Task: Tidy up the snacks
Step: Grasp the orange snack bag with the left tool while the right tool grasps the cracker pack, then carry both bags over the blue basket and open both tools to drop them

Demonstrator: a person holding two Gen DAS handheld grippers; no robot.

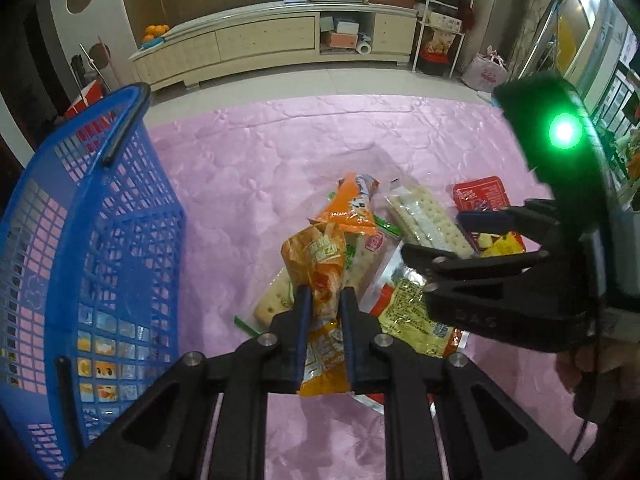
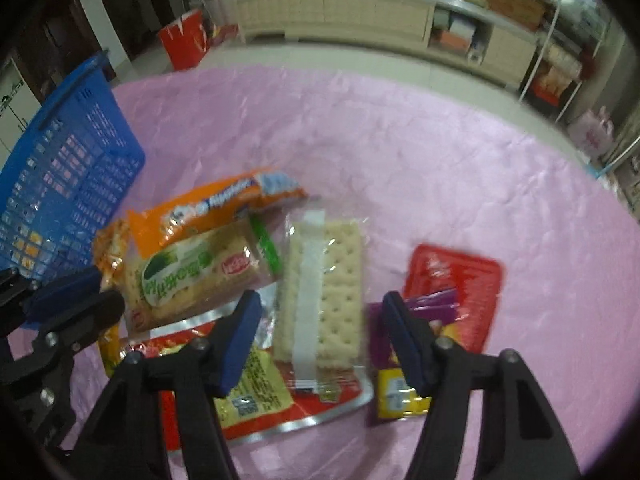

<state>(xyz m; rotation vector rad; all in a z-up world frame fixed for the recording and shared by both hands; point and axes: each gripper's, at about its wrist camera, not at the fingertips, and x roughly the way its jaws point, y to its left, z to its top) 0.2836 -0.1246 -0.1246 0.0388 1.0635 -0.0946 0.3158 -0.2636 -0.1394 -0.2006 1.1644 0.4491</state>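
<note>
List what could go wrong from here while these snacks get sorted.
1. The left gripper pinches the orange snack packet by a crumpled part of its wrapper; it could slip out before reaching the blue basket.
2. The right gripper straddles the clear cracker pack; closing hard may crack the crackers.
3. Packs overlap, so the right fingers might drag neighbours along.

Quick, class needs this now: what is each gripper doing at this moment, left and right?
Left gripper: shut on an orange snack packet.
Right gripper: open, holding nothing, its jaws either side of the clear cracker pack.
</note>
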